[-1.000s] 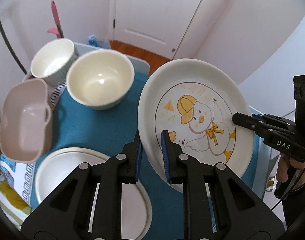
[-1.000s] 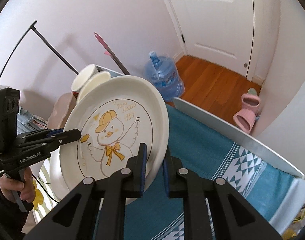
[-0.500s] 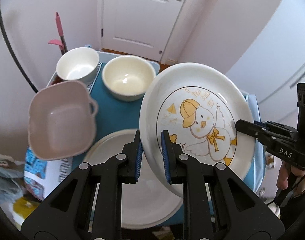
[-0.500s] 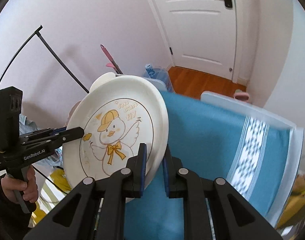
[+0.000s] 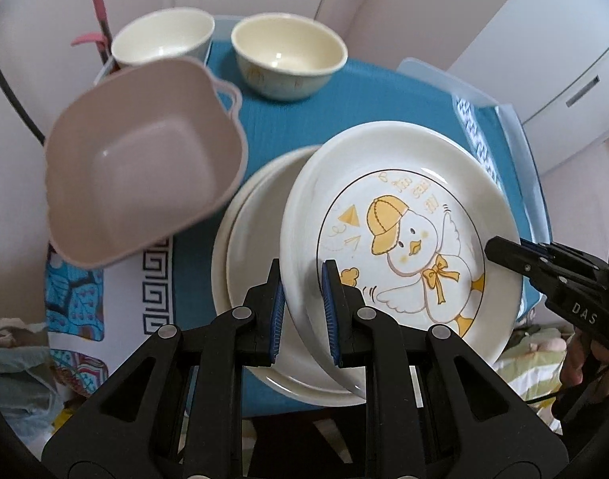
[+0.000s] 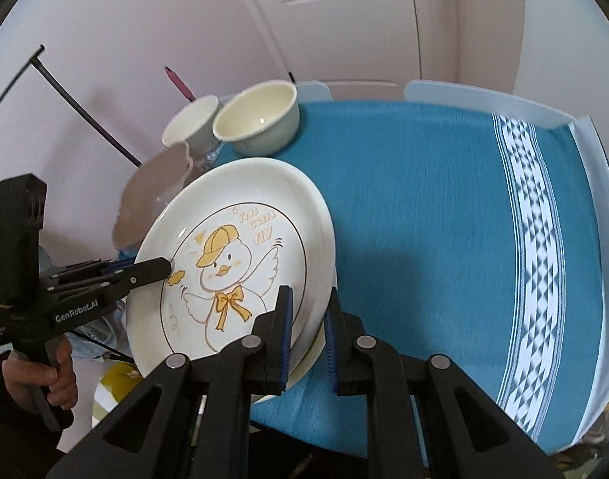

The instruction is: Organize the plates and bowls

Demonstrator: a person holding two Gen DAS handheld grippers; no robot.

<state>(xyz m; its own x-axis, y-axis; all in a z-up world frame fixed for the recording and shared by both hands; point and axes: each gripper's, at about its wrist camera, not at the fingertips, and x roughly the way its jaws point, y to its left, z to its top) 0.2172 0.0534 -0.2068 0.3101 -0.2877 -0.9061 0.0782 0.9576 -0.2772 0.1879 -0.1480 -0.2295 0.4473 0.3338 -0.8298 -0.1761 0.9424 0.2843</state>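
Teal-clothed worktop (image 6: 424,207). Left gripper (image 5: 302,303) and right gripper (image 6: 307,331) fingers both clamped on duck plate (image 5: 404,247) rims, tilted over plain plate stack (image 5: 256,239), probably not touching. Bowls (image 5: 288,56) at 12 o'clock, pink tub (image 5: 145,167) at 10.

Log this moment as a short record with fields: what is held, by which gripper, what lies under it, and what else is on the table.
held item: duck plate, tilted
left gripper: shut on the plate's near rim
right gripper: shut on the opposite rim
below the plate: stack of plain white plates on the blue tablecloth
bowls: pink square bowl, cream bowl, white bowl
status: duck plate not yet set on the stack
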